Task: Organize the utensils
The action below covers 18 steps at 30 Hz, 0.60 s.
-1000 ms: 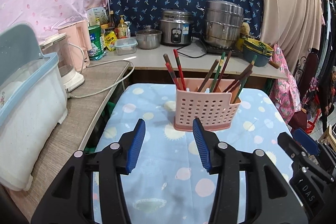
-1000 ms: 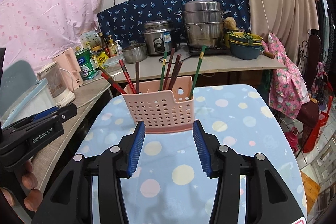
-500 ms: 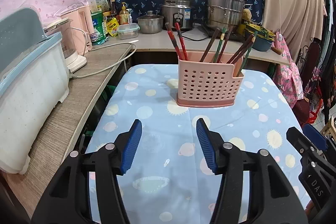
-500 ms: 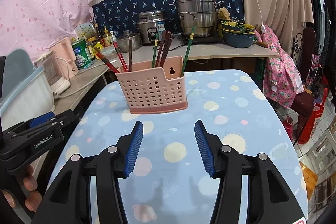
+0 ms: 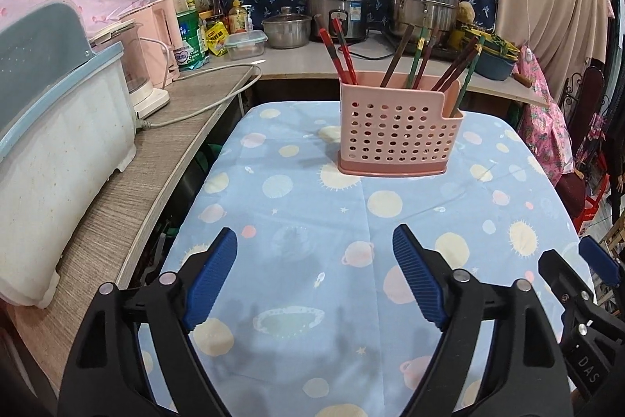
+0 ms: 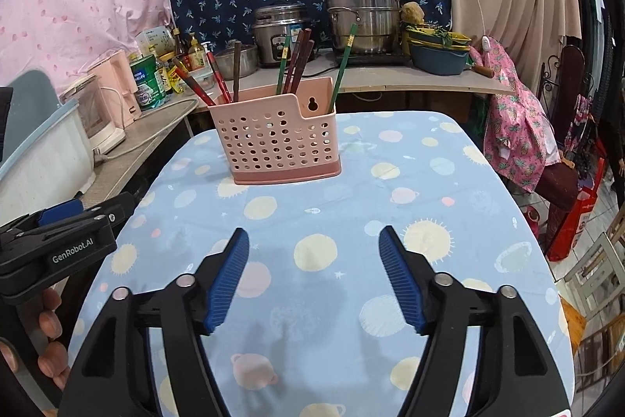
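Holder: pink perforated utensil holder (image 5: pixel 398 135) stands upright on the table (image 5: pixel 312 221).
Chopsticks (image 5: pixel 414 61): leaning inside the holder.
Left gripper (image 5: pixel 314 280): spread wide, empty, well short of the holder.
Right gripper (image 6: pixel 313 280): spread wide, empty, also short of the holder.

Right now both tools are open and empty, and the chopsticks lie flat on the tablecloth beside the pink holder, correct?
Not quite. Both views show the chopsticks standing inside the pink holder, not lying on the tablecloth. The left tool and right tool are open and empty.
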### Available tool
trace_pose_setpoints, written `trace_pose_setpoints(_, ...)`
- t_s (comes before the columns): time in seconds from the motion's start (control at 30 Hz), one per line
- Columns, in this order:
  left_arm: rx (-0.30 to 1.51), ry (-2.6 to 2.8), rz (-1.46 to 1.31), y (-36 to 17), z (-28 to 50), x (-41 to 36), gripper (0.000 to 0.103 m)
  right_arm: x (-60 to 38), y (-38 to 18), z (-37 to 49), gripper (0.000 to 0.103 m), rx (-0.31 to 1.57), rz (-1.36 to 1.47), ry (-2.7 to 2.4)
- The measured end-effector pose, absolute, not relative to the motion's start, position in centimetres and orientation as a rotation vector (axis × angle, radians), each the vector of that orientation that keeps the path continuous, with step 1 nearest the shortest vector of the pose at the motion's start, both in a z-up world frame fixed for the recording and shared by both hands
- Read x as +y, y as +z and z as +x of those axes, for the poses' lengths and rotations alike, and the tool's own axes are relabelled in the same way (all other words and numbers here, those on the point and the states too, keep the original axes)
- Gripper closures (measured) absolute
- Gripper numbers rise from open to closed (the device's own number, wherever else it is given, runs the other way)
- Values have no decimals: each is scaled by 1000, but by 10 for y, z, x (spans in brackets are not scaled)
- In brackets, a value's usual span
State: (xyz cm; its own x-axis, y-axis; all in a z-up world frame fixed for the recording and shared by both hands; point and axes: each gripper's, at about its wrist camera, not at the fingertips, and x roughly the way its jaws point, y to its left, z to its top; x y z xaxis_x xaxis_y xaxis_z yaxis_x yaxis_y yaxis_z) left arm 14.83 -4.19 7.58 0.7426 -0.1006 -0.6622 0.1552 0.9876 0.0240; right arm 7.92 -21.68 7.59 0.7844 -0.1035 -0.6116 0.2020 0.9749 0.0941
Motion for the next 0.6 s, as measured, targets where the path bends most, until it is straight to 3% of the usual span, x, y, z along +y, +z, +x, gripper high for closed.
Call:
trace_pose_setpoints(0.1,723,-130,85,73,146,-42,16,-216,74,77,26,650,153,-170)
trace_pose_setpoints(0.6,756,-108,108,57,141,-40,11,-210,61,73,18,687,136,-178)
